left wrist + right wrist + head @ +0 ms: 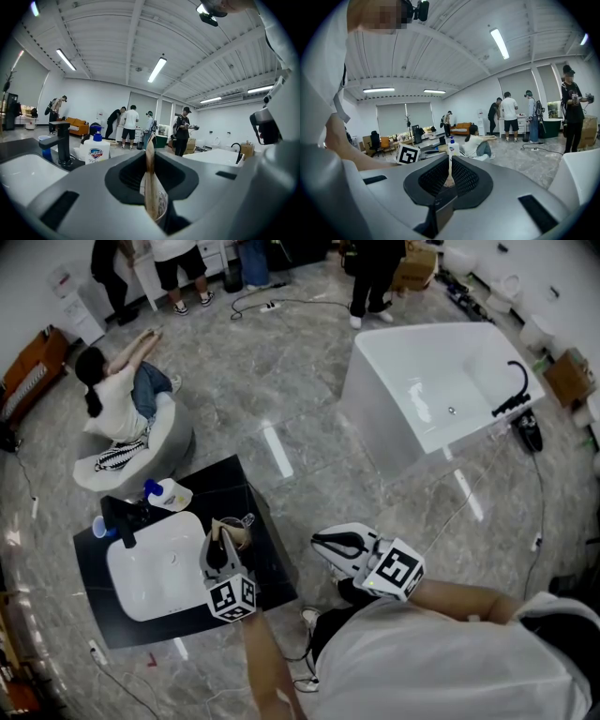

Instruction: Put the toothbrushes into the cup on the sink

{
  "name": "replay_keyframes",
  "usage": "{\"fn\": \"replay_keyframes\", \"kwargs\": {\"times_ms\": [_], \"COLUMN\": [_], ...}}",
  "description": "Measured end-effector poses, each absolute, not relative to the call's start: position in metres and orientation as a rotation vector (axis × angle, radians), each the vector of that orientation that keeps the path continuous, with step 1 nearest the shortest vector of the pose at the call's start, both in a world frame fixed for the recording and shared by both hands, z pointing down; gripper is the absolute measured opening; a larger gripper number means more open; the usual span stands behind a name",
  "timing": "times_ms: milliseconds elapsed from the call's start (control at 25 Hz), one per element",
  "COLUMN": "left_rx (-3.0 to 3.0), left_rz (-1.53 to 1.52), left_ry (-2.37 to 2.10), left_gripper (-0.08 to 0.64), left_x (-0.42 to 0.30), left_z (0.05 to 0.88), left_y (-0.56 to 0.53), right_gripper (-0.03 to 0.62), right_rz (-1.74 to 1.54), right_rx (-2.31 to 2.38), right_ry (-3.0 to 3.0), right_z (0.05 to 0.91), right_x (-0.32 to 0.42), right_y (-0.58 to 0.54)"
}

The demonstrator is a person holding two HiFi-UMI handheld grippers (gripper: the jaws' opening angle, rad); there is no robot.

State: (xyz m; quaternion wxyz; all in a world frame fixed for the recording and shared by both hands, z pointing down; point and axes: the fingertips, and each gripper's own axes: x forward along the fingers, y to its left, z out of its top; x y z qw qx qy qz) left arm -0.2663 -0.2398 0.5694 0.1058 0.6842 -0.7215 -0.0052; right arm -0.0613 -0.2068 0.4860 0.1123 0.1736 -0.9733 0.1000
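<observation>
Left gripper [150, 157] pinches a brown wooden toothbrush [151, 187] over the clear glass cup [161, 202]; released off-centre, it could miss. Right gripper [449, 159] clamps a thin pale toothbrush [449, 168].

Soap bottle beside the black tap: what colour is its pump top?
The pump top is blue; clearest in the left gripper view.

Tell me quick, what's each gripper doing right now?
Left gripper: closed on a brown toothbrush.
Right gripper: closed on a pale toothbrush.
</observation>
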Motion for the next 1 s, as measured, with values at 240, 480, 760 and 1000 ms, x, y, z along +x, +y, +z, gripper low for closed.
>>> {"fn": "replay_keyframes", "kwargs": {"times_ms": [240, 480, 760, 1000], "left_rx": [1.975, 1.939, 1.896, 1.846], "left_rz": [0.015, 0.03, 0.026, 0.032], "left_ry": [-2.156, -2.182, -2.211, -2.241], "left_gripper": [0.061, 0.104, 0.184, 0.267], "left_x": [-0.274, -0.279, -0.285, -0.293], "left_z": [0.572, 0.572, 0.571, 0.568], "left_y": [-0.24, -0.237, -0.234, -0.228], "right_gripper": [0.043, 0.044, 0.044, 0.043], "right_rz": [0.3, 0.301, 0.293, 0.276], "right_rx": [0.497, 0.465, 0.391, 0.335], "right_ry": [-2.867, -2.882, -2.901, -2.929], "right_z": [0.485, 0.483, 0.481, 0.472], "right_x": [-0.062, -0.066, -0.079, -0.09], "right_y": [-0.213, -0.216, -0.215, -0.213]}}
